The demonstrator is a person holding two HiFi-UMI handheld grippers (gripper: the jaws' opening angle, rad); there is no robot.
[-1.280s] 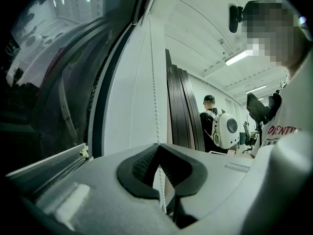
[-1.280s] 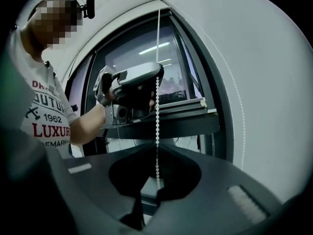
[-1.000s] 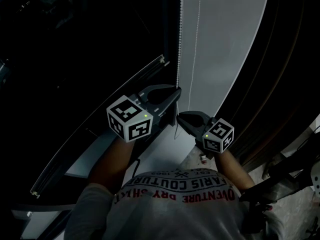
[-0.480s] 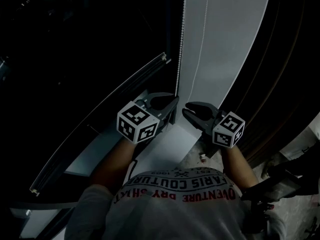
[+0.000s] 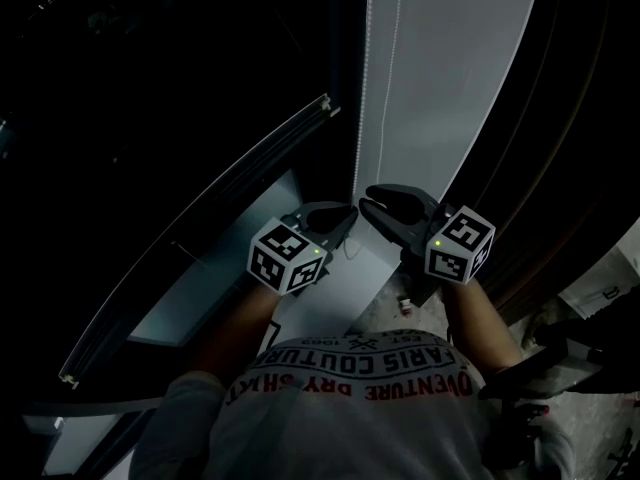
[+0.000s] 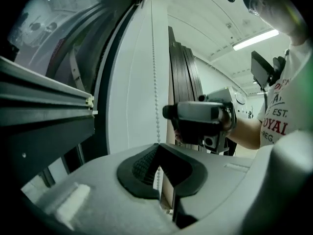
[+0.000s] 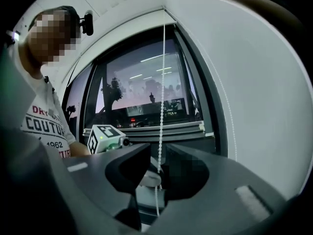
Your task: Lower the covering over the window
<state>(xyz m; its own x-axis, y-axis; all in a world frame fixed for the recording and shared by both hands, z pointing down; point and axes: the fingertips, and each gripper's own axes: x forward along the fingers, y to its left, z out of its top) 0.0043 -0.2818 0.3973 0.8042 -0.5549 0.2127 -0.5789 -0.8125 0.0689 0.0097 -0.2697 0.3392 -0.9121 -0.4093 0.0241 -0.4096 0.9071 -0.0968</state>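
Observation:
A white bead chain (image 5: 357, 118) hangs beside the dark window, in front of a white panel (image 5: 440, 88). My left gripper (image 5: 349, 212) is shut on the chain; in the left gripper view the jaws (image 6: 157, 148) meet on the beads (image 6: 154, 82). My right gripper (image 5: 368, 202) sits just right of it and slightly higher. Its jaws have just been opening and now stand apart (image 7: 157, 163), with the chain (image 7: 162, 82) running free between them. The second strand (image 7: 222, 89) hangs farther right.
A dark rail with a white end cap (image 5: 324, 104) crosses the window (image 5: 180, 88). A pale sill (image 5: 215, 288) lies under my hands. Dark upright panels (image 5: 560, 148) stand at the right. Equipment (image 5: 600, 298) sits on the floor beyond my right arm.
My left gripper has sunk toward me with the chain in it. My right gripper has risen from below the left to just above it.

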